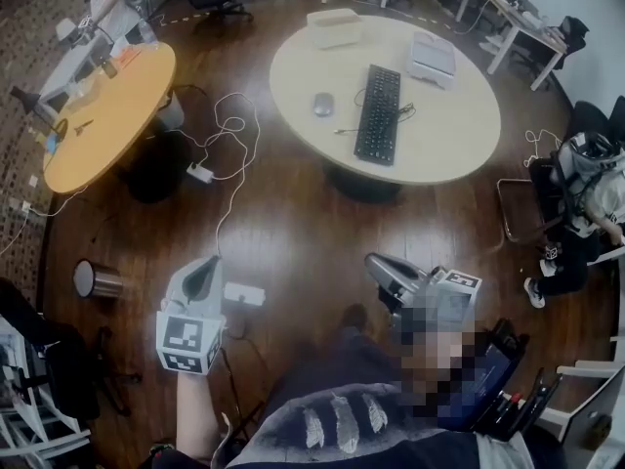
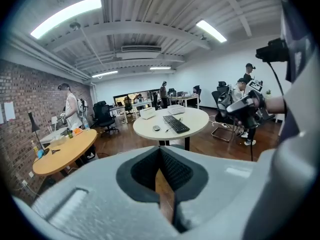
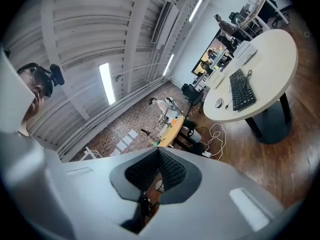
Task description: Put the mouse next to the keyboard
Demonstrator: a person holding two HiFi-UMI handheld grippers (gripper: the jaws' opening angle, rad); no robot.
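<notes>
mouse (image 1: 323,104) grey | keyboard (image 1: 379,112) black | desk (image 1: 459,135) cream | second desk (image 1: 117,115) orange | floor (image 1: 293,233) dark brown wood | cable (image 1: 237,164) white | left tongs (image 1: 205,270) pale grey (marker cube (image 1: 187,345) black-and-white squares) | pads (image 2: 175,171) black, ribbed

3 distant views, shared round table (image 1: 449,125)

The larger table (image 1: 444,135) stands far and right of centre. On it the keyboard (image 1: 379,113) lies in the middle, running near to far. The mouse (image 1: 323,105) is just left of the keyboard, apart from it. A box (image 1: 334,27) sits at the table's far edge, behind the mouse, and a flat device (image 1: 433,59) lies far right of the keyboard. A second table (image 1: 117,115) stands to the left. Between the tables a power strip (image 1: 200,173) and cable (image 1: 237,125) lie on the floor (image 1: 293,233). A bin (image 1: 96,279) stands near left.
</notes>
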